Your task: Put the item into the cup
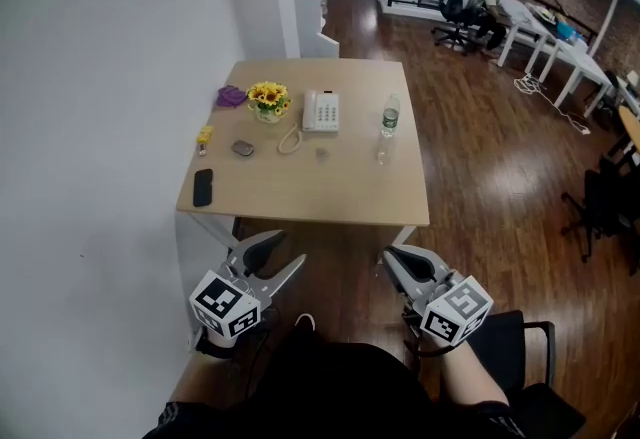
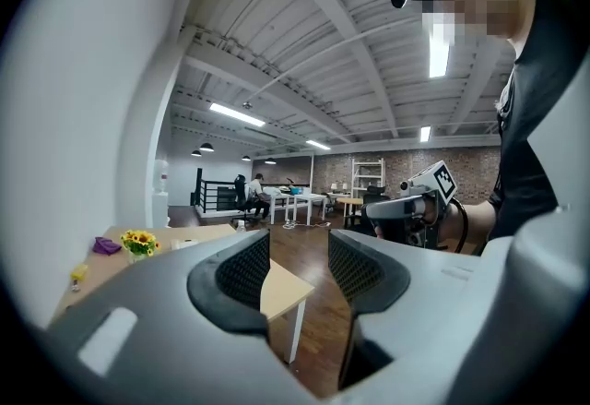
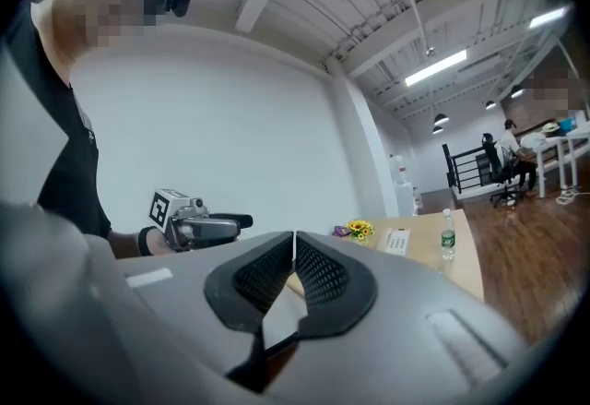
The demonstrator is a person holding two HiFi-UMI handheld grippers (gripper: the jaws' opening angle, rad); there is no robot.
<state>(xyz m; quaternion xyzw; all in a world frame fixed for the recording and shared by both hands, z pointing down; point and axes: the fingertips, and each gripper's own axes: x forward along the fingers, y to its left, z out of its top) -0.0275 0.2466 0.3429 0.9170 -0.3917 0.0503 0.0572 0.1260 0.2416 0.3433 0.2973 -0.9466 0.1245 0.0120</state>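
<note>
Both grippers wait before the table, nothing held.
Head view: the light wooden table (image 1: 330,192) lies at 12 o'clock, well apart; what seems a small clear cup (image 1: 382,154) stands beside the plastic water bottle (image 1: 390,115), nearer the right gripper (image 1: 392,259). The small grey oval item (image 1: 243,148) (perhaps the one meant) is nearer the left gripper (image 1: 285,252). Left gripper view: jaws wide, empty. Right gripper view: jaws pressed together, empty.

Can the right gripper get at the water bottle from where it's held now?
Probably not yet. The right gripper hangs short of the table, jaws shut, while the water bottle stands toward its far right side. Nothing blocks the path, though.
</note>
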